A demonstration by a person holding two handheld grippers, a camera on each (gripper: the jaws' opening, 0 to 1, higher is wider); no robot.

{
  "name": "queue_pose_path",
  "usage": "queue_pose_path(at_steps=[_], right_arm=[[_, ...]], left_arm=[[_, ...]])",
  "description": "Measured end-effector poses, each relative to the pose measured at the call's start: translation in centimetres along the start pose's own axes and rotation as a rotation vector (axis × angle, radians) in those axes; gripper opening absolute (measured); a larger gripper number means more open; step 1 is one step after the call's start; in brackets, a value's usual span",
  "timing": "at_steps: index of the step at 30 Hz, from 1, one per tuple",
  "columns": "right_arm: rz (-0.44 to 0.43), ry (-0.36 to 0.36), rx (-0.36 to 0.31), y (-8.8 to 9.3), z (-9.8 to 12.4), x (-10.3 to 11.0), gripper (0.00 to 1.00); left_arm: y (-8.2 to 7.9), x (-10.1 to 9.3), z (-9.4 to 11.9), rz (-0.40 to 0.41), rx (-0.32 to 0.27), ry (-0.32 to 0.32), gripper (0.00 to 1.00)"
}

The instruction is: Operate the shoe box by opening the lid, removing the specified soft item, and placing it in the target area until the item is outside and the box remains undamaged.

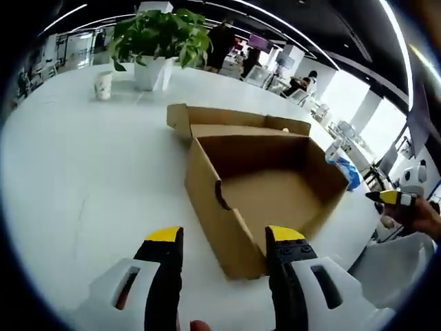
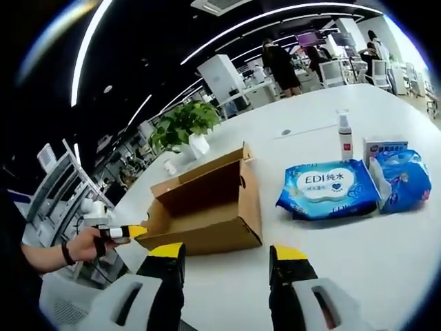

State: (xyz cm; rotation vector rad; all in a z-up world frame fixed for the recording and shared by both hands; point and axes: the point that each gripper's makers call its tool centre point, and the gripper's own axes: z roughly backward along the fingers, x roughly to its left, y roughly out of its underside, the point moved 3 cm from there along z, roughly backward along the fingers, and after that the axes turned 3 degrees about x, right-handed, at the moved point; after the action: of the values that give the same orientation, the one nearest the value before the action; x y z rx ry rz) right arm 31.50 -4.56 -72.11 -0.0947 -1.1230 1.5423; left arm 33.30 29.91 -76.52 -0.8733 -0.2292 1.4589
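On a white surface (image 1: 83, 179), close ahead of the left tongs (image 1: 224, 238), sits an open cardboard box (image 1: 265, 186) with its lid (image 1: 234, 123) folded back flat behind it. Those tongs hover with jaws wide, holding nothing, one corner of the box between the yellow tips. The inside of the box looks bare.

From the right gripper view, the right tongs (image 2: 224, 252) also stand wide and empty, just short of the box's long side. Beyond them, well apart from the box, lie two blue soft packs (image 2: 331, 189), likely the soft item already outside, with a small spray bottle (image 2: 344, 138) behind. Farther off stands a potted plant (image 1: 162, 41) and a paper cup (image 1: 103, 84).

A risk, as I judge it: either tongs pushing forward could dent the thin box wall or slide the box toward the surface edge.

The left gripper view shows the box floor; the right gripper view shows the packs clearly and the person's hand (image 2: 89, 243) holding the other tongs.
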Motion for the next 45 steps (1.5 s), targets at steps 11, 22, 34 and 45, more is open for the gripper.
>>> queue_pose_path(at_steps=[11,22,34,45], right_arm=[[-0.023,0.003,0.007,0.9,0.3,0.1,0.46],[-0.023,-0.013,0.009,1.0,0.1,0.6,0.46],[-0.030,-0.016,0.014,1.4,0.2,1.6,0.45],[-0.033,-0.028,0.022,1.4,-0.2,2.1,0.45]], left_arm=[[0.3,-0.3,-1.7,0.006,0.053,-0.023,0.45],[-0.8,0.7,-1.4,-0.003,0.035,-0.081,0.20],[-1.0,1.7,-1.1,-0.043,0.085,-0.175,0.11],[-0.8,1.8,-0.9,-0.070,0.070,-0.222,0.06]])
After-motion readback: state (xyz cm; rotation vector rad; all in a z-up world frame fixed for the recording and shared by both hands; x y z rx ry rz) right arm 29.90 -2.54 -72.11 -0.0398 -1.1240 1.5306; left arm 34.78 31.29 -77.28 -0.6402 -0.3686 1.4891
